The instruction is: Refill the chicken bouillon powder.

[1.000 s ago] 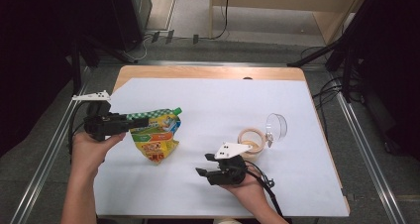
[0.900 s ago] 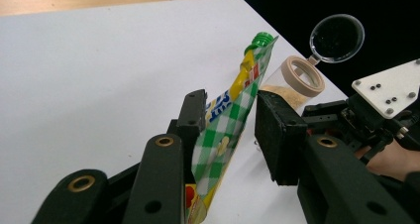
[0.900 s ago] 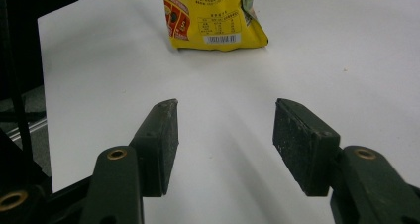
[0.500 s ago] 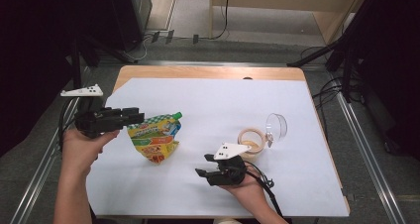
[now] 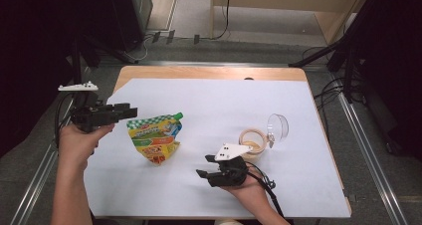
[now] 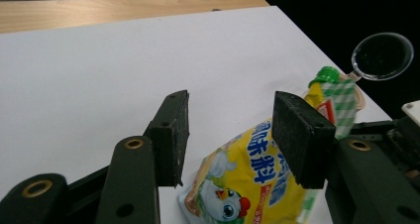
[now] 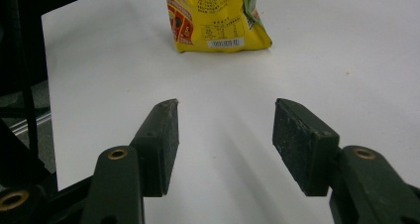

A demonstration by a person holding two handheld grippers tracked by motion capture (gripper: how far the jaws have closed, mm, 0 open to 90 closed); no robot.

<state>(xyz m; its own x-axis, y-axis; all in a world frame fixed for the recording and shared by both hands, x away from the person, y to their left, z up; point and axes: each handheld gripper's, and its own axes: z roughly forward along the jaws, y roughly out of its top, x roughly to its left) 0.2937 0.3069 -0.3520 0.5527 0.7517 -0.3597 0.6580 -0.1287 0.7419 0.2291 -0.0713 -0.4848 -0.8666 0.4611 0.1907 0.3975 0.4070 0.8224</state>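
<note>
Pouch [image 5: 155,137] just beyond left gripper [image 5: 130,110], seemingly untouched; jaws just opening, empty.

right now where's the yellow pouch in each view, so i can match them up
High view: the yellow pouch lies left of centre on the white sheet, just right of the left gripper.
Left gripper view: bottom centre to right, behind the open jaws, green cap at upper right.
Right gripper view: top centre, its lower edge nearest the camera.
Shared landmark: the white sheet under it.
</note>
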